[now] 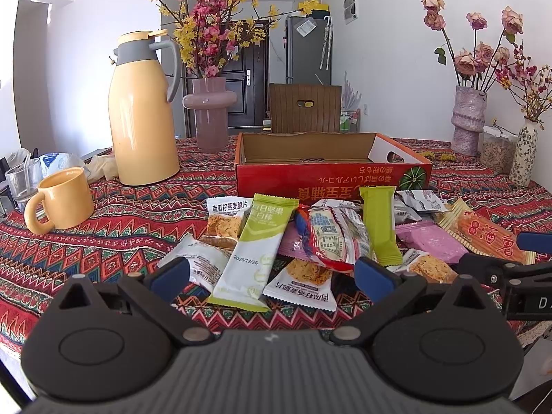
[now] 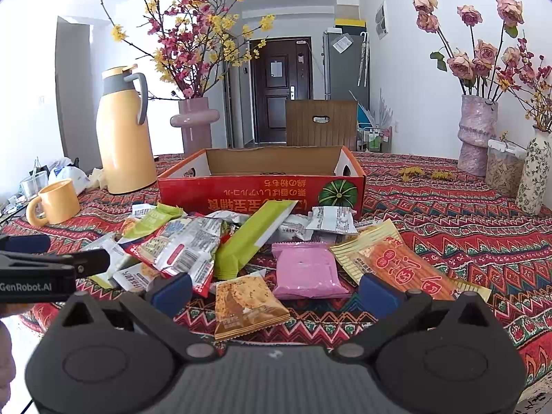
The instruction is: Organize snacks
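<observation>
A heap of several snack packets lies on the patterned cloth in front of an open red cardboard box [image 1: 331,176] [image 2: 262,189]. In the left wrist view my left gripper [image 1: 272,277] stands open just short of a green-and-white bar [image 1: 252,252], a red-edged packet [image 1: 331,238] and a cracker packet [image 1: 303,283]. In the right wrist view my right gripper [image 2: 276,293] is open, with a cracker packet [image 2: 245,305] and a pink packet [image 2: 305,267] lying between its blue fingers [image 2: 172,293]. An orange packet [image 2: 396,262] rests to the right. Nothing is held.
A yellow thermos jug [image 1: 141,110], a yellow mug [image 1: 62,203] and glasses stand at the left. Flower vases [image 1: 467,120] and a lidded jar [image 2: 502,169] line the right side. A pink vase [image 1: 210,114] and a wooden chair back [image 1: 305,108] are behind the box.
</observation>
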Demonstrator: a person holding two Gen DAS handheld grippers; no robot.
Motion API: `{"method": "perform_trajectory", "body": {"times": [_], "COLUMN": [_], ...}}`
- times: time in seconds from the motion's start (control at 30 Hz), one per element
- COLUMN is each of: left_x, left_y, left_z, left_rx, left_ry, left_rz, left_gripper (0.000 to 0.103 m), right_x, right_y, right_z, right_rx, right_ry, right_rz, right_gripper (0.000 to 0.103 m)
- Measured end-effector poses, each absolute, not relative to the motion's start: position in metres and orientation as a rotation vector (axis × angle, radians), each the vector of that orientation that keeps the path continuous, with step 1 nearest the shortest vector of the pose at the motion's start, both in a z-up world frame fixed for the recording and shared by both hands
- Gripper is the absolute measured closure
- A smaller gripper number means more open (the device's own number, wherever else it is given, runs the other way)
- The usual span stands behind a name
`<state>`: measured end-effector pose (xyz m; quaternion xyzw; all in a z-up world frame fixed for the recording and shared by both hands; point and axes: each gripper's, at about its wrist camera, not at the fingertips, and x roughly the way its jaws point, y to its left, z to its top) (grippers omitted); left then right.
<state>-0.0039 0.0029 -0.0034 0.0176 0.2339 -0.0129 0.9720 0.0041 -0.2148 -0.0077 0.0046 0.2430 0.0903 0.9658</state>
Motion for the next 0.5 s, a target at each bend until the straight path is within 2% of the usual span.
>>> {"method": "perform_trajectory", "body": {"times": [0.5], "left_x": [-0.0050], "left_y": [0.0041], "left_z": [-0.0041], "left_rx": [0.032], "left_ry": [0.471], "left_rz": [-0.024], "left_gripper": [0.000], "right_x": [0.0044], "right_y": [-0.2160], "right_z": [-0.0084], "right_rx": [0.010], "right_ry": [0.494], "right_rz": [0.179], "right_gripper": [0.000]}}
